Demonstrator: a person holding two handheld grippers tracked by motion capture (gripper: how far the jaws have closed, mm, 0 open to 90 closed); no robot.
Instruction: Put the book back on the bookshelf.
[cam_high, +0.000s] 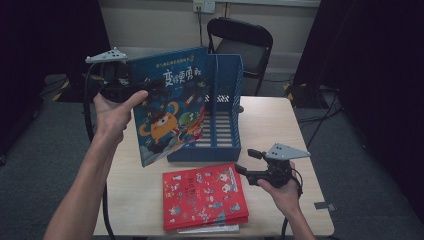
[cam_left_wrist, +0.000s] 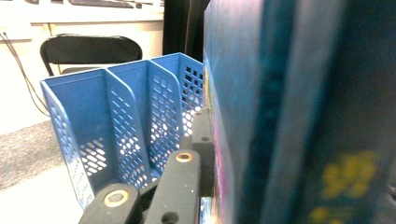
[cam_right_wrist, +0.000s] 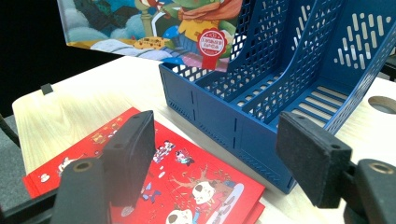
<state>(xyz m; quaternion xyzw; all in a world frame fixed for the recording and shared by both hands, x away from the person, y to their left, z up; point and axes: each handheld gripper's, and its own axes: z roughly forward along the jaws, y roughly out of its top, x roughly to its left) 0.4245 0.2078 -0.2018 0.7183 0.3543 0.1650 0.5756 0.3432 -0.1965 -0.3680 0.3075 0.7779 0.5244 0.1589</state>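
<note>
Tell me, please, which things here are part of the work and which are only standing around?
Part of the work, as it seems:
- blue book, held up by the left tongs
- blue file rack
- red book flat on the table
- right tongs, open

Only standing around:
- black folding chair
- wall socket

Overhead and close claw views share blue rack (cam_high: 220, 110)
</note>
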